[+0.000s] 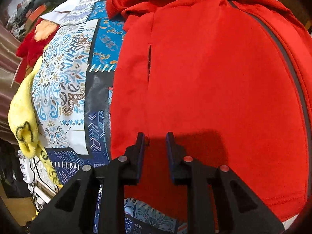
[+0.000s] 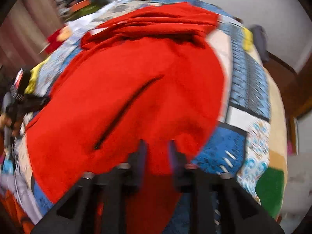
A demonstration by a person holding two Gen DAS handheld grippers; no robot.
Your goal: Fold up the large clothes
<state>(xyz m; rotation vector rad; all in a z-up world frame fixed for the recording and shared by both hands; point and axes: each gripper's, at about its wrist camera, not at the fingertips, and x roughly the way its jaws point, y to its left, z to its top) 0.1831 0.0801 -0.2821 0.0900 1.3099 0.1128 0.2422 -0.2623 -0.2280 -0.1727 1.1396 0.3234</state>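
Note:
A large red jacket with a grey zip and a side pocket slit lies spread on a patterned bed cover. Its upper part is bunched at the far end. My left gripper hovers just above the jacket near its lower left edge, jaws apart with nothing between them. In the blurred right wrist view the jacket fills the middle. My right gripper has red cloth between its fingers at the jacket's near edge; the jaws stand apart, and I cannot tell whether they grip it.
A yellow plush blanket hangs off the bed's left edge. A red and orange plush item lies at the far left. Clutter is piled beyond the bed. The left hand-held gripper shows at the left of the right wrist view.

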